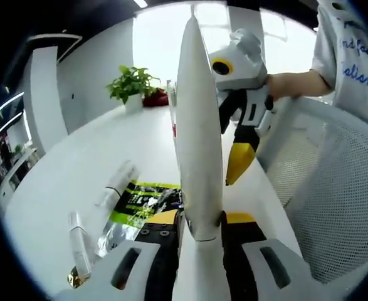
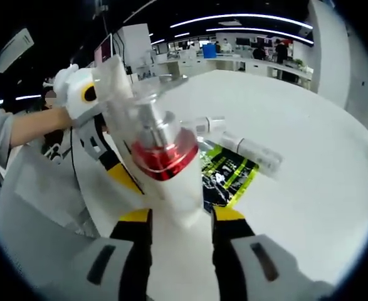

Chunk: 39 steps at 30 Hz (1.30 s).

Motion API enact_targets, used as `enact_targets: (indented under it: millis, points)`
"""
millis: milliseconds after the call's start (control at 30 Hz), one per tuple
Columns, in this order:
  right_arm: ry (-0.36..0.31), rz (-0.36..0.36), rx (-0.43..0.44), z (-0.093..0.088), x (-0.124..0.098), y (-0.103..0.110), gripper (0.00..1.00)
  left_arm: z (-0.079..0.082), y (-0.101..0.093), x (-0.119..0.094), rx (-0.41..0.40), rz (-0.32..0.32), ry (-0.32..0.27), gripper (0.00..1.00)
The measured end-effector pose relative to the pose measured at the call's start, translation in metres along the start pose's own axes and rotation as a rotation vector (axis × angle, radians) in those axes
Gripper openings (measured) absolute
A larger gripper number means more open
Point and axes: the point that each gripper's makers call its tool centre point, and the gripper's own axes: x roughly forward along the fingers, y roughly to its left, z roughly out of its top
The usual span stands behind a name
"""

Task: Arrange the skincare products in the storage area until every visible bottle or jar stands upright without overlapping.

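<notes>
Both my tongs are clamped: left gripper (image 1: 199,222) on a tall white tube (image 1: 199,125), right gripper (image 2: 176,216) on a white pump bottle (image 2: 165,160) with a red collar. Left gripper view alone shows the potted plant (image 1: 131,84); a clear tube (image 2: 252,149) lies on the white table (image 2: 309,125).

An open-plan office: a long white table (image 1: 77,163) runs toward a bright window, with a leafy green potted plant (image 1: 131,84) at its far end. The right gripper view shows curved strip ceiling lights (image 2: 259,17), rows of desks (image 2: 234,61) with people standing far back, and a white partition panel (image 2: 133,44).
</notes>
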Motion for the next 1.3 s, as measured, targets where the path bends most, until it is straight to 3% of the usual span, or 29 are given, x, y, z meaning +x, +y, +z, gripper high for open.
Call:
enact_targets:
  millis: [400, 467, 700, 833, 1000, 1133, 1300]
  points:
    - [0.012, -0.007, -0.04, -0.002, -0.006, 0.005, 0.48, -0.001, 0.003, -0.015, -0.034, 0.063, 0.031, 0.32]
    - [0.02, -0.011, -0.051, -0.003, -0.008, 0.005, 0.5, -0.004, 0.006, -0.019, -0.048, 0.09, 0.061, 0.37]
    - [0.011, -0.021, -0.062, 0.001, -0.017, 0.008, 0.56, -0.001, 0.012, -0.034, -0.096, 0.179, 0.079, 0.45]
    - [-0.006, -0.034, -0.062, 0.006, -0.023, 0.008, 0.59, 0.002, 0.012, -0.043, -0.112, 0.223, 0.07, 0.47]
    - [-0.014, -0.052, -0.082, 0.011, -0.031, 0.008, 0.64, 0.007, 0.012, -0.053, -0.162, 0.274, 0.063, 0.58]
    - [-0.016, -0.062, -0.089, 0.012, -0.036, 0.008, 0.67, 0.006, 0.013, -0.061, -0.161, 0.321, 0.075, 0.63]
    - [-0.029, -0.061, -0.089, 0.013, -0.039, 0.011, 0.7, 0.005, 0.012, -0.071, -0.215, 0.357, 0.073, 0.68]
